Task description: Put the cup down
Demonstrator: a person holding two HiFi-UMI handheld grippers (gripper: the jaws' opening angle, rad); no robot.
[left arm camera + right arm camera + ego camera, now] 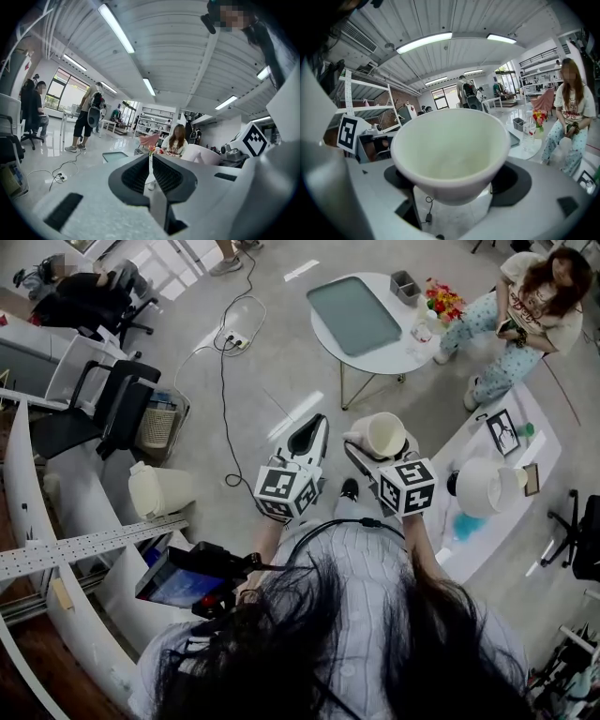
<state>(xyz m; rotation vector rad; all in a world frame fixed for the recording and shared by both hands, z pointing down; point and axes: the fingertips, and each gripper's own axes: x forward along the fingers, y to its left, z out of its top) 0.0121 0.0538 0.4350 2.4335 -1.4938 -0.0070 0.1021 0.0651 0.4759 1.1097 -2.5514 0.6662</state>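
Note:
A white cup [450, 145] with nothing in it is held mouth toward the camera by my right gripper [454, 180], whose dark pads [513, 180] press on its lower sides. From the head view the cup [385, 432] is up in the air in front of the person, over the floor, with my right gripper [375, 448] shut on it. My left gripper [315, 424] is held just to the left of it. In the left gripper view the left gripper [150, 164] has its jaws together with only a thin slit between and holds nothing.
A round white table [412, 351] ahead carries a grey-green tray [354, 313], a small grey box and flowers [442, 300]. A person [525, 310] sits beside it. A white table [487, 540] at right holds a lampshade [487, 486] and a picture frame. A cable [223, 381] crosses the floor; office chairs [108, 404] stand left.

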